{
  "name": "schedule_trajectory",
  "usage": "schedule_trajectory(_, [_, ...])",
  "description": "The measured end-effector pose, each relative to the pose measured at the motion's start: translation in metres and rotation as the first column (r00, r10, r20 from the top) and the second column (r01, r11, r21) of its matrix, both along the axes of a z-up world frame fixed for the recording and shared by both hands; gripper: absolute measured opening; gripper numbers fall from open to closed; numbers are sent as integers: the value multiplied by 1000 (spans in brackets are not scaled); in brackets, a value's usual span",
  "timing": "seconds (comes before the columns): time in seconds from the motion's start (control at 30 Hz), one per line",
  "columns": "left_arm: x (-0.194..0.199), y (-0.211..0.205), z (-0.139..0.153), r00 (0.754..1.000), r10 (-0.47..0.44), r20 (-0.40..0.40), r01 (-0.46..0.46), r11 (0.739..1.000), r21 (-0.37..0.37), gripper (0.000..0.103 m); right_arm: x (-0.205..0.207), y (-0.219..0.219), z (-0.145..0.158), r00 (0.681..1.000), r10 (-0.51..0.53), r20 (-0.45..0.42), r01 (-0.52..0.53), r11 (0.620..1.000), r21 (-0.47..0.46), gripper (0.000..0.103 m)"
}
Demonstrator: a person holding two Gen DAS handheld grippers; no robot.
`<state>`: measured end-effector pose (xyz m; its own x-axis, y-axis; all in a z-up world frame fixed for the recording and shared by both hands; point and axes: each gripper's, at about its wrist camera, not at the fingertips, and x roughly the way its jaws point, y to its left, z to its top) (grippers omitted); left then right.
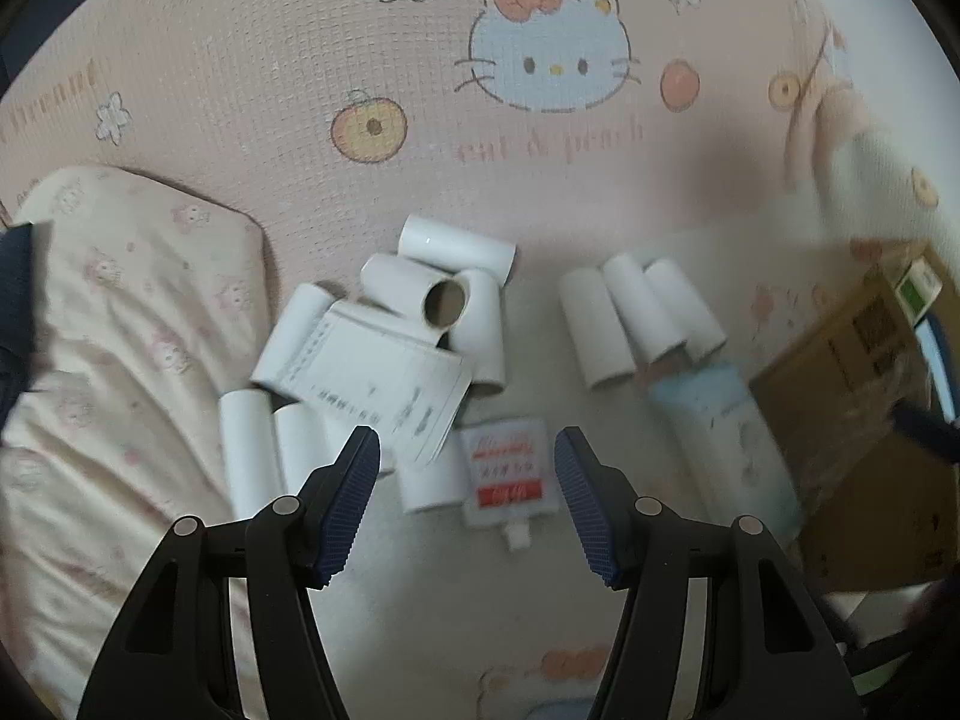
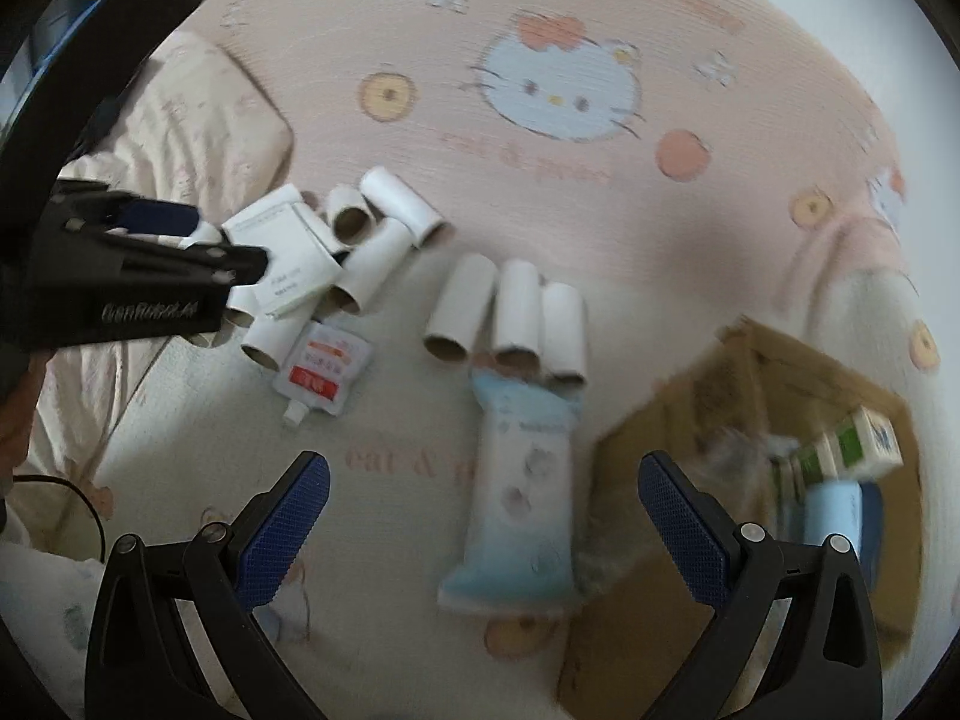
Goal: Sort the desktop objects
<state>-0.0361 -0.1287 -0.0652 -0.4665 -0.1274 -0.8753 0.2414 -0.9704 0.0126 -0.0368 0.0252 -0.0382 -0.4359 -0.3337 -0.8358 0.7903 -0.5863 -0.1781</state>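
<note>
Both grippers hang released over a bed. The left gripper (image 1: pixel 467 459) hovers above a small pouch (image 1: pixel 506 474) beside a heap of cardboard tubes (image 1: pixel 432 300). The right gripper (image 2: pixel 483 489) is over a blue packet (image 2: pixel 522 492), with a cardboard box (image 2: pixel 750 420) to its right.

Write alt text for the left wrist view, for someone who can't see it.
Open left tongs hover empty over a heap of white cardboard tubes, a printed paper box and a small spouted pouch on a pink cartoon-cat blanket. Three more tubes lie side by side to the right, near a pale blue packet and a cardboard box.
</note>
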Motion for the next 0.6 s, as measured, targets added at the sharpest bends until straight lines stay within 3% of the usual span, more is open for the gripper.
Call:
schedule_trajectory(0.17, [-5,2,-5,993,-25,-119,28,999,24,65,-4,-12,-23,1000,16,-6,-16,994,-106,102])
schedule_trajectory(0.37, [-14,22,-15,972,-133,-195,117,989,-91,65,-7,-19,-45,997,42,-65,-54,979,-197,102])
schedule_trajectory(0.47, [-24,23,-30,975,-151,-161,147,989,-34,65,-16,-22,-59,997,9,-80,-26,975,-219,102])
schedule_trajectory(0.6, [-34,14,-47,982,-133,-135,147,984,102,64,-33,-24,-78,998,2,-66,-16,979,-204,102])
